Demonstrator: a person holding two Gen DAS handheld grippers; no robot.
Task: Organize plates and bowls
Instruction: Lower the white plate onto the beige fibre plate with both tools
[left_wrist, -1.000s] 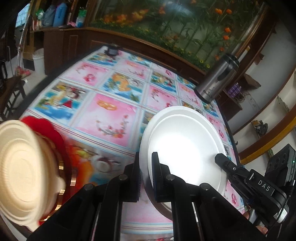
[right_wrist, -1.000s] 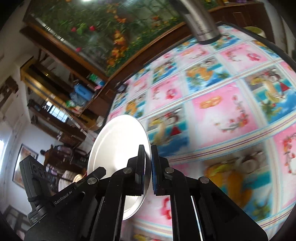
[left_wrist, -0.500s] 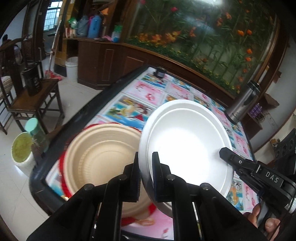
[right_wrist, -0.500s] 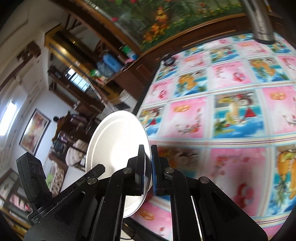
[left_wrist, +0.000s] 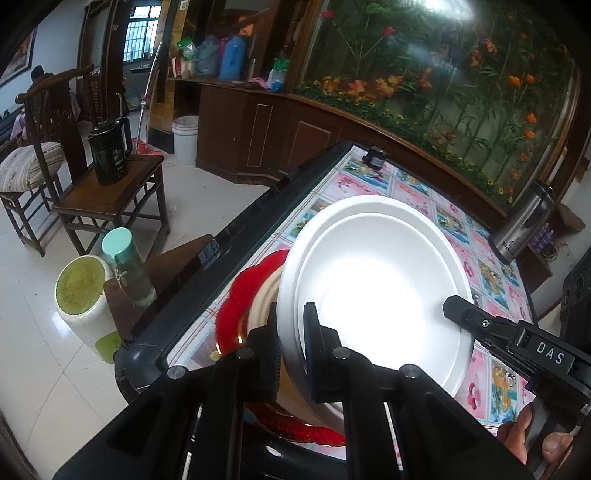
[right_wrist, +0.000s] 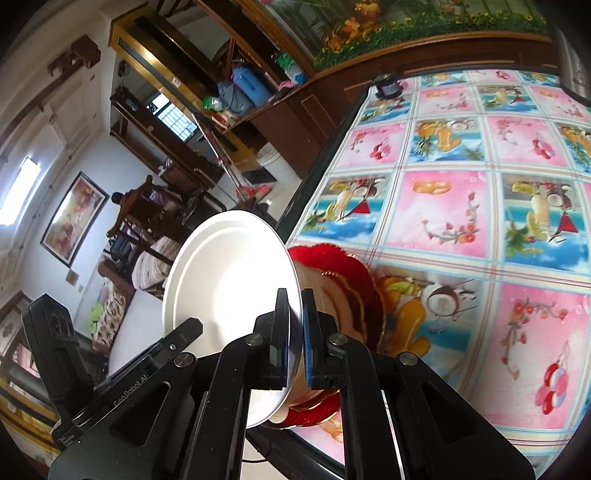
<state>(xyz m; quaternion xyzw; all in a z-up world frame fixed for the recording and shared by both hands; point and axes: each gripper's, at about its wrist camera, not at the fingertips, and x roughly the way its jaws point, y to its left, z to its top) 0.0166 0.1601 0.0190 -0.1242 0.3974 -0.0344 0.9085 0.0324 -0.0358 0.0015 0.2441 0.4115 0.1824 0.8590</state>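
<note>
The surface (right_wrist: 461, 206), under a pink and blue picture-tile cloth, carries a red plate (right_wrist: 343, 266) near its corner edge, and that plate serves as the landmark here. On it sits a tan bowl (left_wrist: 264, 295), mostly hidden. One second ago the white plate (left_wrist: 373, 291) was held well out over the middle of the cloth, with the tan bowl off to the left of the left wrist view; half a second ago the bowl lay beside and partly behind the white plate; now the white plate hangs directly over the red plate and covers most of the bowl. In my judgement the carry is finished and the step in hand is lowering the white plate onto that stack, with release still to come; whether it already touches the bowl cannot be told. A steel flask (left_wrist: 524, 225) stands well apart from the red plate, at the far side. The left gripper (left_wrist: 290, 350) has its jaws nearly closed, clenched on the near rim of the white plate, one pad on each face. The right gripper (right_wrist: 293, 339) grips the opposite rim likewise, jaws drawn almost together on it.
</note>
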